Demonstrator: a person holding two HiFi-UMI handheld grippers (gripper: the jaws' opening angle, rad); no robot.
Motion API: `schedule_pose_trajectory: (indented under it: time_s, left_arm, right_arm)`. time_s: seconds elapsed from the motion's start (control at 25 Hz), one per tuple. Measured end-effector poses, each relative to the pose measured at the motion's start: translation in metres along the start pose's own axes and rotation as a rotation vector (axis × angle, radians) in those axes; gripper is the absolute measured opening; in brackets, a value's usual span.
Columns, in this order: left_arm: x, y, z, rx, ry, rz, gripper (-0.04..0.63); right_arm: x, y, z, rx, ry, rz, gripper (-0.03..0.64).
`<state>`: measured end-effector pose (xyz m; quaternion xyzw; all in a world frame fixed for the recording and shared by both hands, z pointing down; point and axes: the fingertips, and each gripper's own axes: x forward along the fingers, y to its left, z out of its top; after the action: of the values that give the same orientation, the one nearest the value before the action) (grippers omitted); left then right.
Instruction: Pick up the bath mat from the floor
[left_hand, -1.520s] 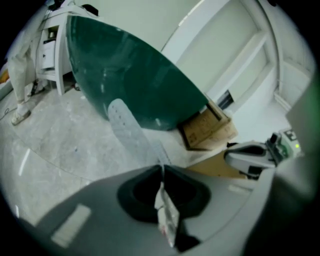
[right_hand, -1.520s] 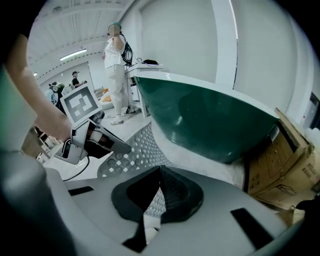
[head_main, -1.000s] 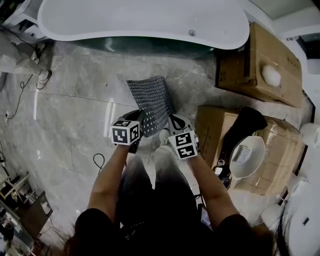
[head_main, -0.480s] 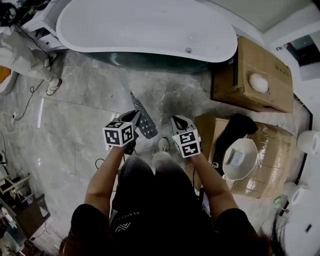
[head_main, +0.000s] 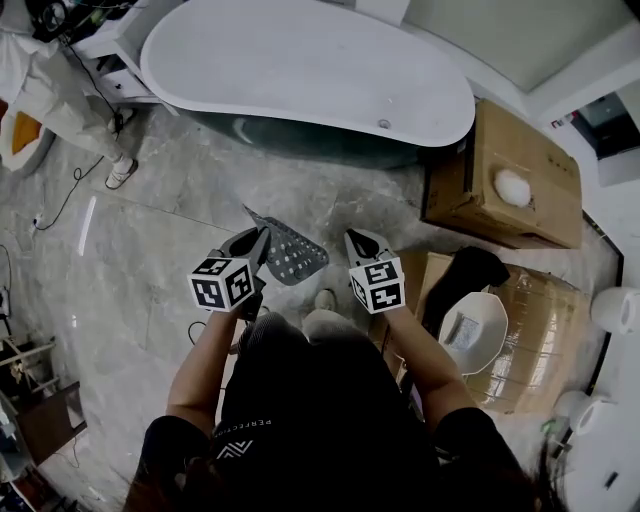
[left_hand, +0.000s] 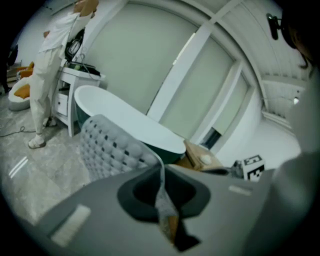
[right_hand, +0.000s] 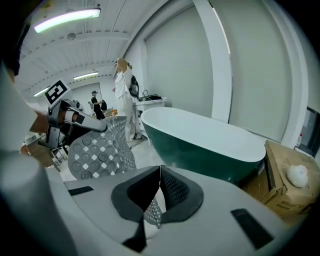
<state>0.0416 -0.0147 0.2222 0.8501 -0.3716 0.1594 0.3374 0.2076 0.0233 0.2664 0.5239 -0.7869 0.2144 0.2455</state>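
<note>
The grey perforated bath mat (head_main: 290, 252) hangs off the floor between my two grippers, in front of the person's knees. My left gripper (head_main: 254, 243) is shut on the mat's left edge, and the thin edge runs between its closed jaws (left_hand: 161, 181). The rest of the mat (left_hand: 107, 147) bulges up to the left of them. My right gripper (head_main: 358, 244) is shut on the other edge. In the right gripper view the mat (right_hand: 100, 150) curves away to the left towards the left gripper (right_hand: 75, 120), and a strip of it shows between the closed jaws (right_hand: 159, 175).
A white and dark green bathtub (head_main: 300, 70) stands across the back. Cardboard boxes (head_main: 510, 180) and a white basin (head_main: 470, 330) sit at the right. A person in white (head_main: 60, 100) stands at the far left. A cable (head_main: 195, 330) lies on the marble floor.
The mat has come up off the floor, folding and then spreading between the grippers. Both grippers have risen and moved apart, and the head view has tilted towards the tub.
</note>
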Motion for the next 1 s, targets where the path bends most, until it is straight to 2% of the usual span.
schedule_pose_trajectory:
  time_s: [0.4,1.0]
  left_arm:
    - [-0.018,-0.024,0.035,-0.040,-0.113,-0.012,0.023]
    - [-0.019,-0.036,0.051,-0.021,-0.170,0.008,0.023]
  right_arm:
    - [-0.008,-0.006,0.025,-0.013,-0.051,0.021,0.000]
    - [-0.010,-0.014,0.046,0.011,-0.107,0.055,0.000]
